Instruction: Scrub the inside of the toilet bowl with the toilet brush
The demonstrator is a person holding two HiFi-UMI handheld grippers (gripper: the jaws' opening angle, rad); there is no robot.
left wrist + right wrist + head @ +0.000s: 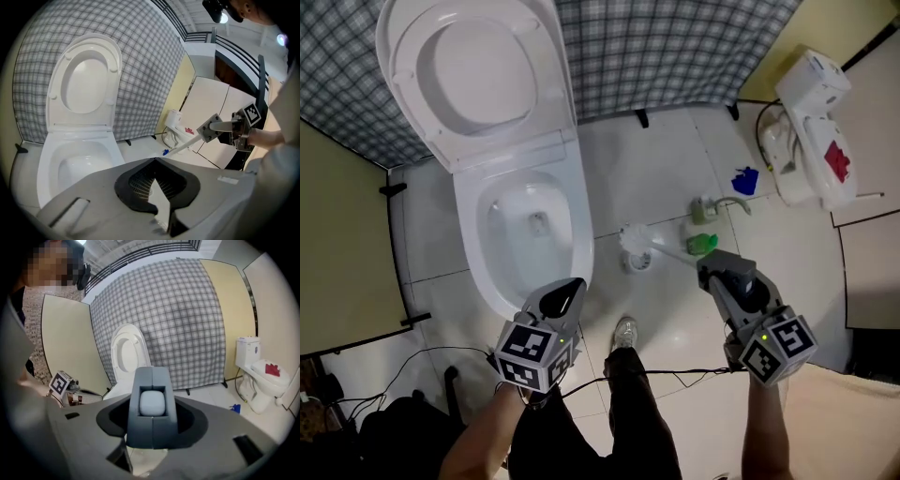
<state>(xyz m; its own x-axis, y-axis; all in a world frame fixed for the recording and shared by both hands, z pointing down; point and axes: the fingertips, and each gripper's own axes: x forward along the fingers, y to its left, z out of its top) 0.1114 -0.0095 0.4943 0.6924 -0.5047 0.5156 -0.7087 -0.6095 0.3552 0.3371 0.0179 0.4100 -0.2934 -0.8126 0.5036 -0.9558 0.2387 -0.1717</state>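
The white toilet (525,272) stands with lid and seat raised (86,79), its bowl (79,164) open. My right gripper (713,268) is shut on a grey block at the end of the toilet brush's handle (152,404). The white handle (185,144) slants down to the bristle head (632,238), which hangs over the floor just right of the bowl. A round holder (640,263) sits on the floor under it. My left gripper (565,292) hovers at the bowl's front rim with its black tips together and nothing between them (154,161).
A second white toilet (811,131) with a red patch stands at the far right. A green object (701,244) and a blue one (744,180) lie on the floor between. Black cables (675,373) trail by the person's shoe (625,330). A plaid curtain (675,47) hangs behind.
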